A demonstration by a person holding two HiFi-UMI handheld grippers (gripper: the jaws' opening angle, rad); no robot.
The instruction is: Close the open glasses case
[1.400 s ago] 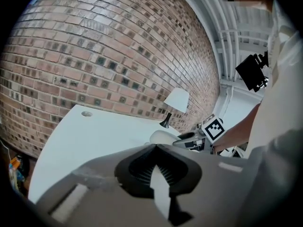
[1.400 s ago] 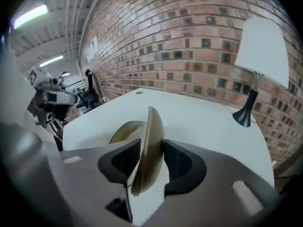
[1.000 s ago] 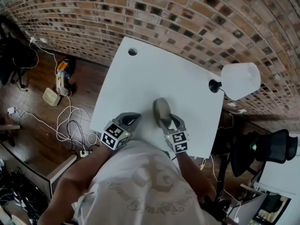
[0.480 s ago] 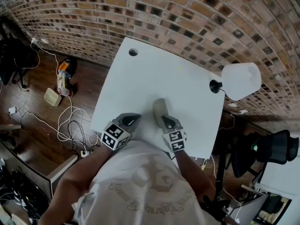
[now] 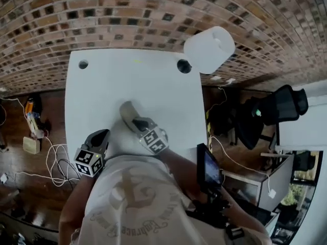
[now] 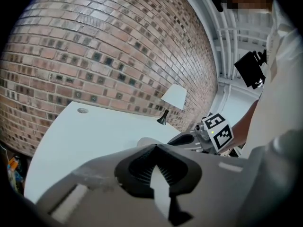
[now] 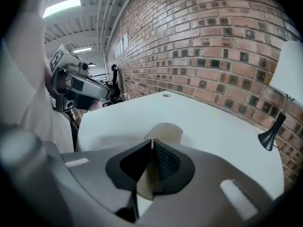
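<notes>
The glasses case (image 5: 126, 110) is a greyish-beige oblong lying on the white table (image 5: 153, 86), near its front edge. In the right gripper view the case (image 7: 165, 132) sits just beyond and under the jaws, and I cannot tell whether its lid is fully down. My right gripper (image 5: 134, 120) rests at the case's near end, shut, with its tips together (image 7: 151, 143) and nothing between them. Left of the case and apart from it, my left gripper (image 5: 103, 132) is also shut (image 6: 154, 148) and empty. The left gripper view shows the right gripper (image 6: 189, 138) from the side.
A white lamp (image 5: 209, 49) stands at the table's far right corner on a black base (image 5: 184, 65). A cable hole (image 5: 83, 64) is at the far left corner. A black chair (image 5: 276, 111) stands to the right, cables (image 5: 56, 157) lie on the floor at left, and a brick wall runs behind.
The right gripper's jaws, spread round the case's near end a second ago, have shut over it. The head camera swung, shifting the table left in view. The left gripper stayed put.
</notes>
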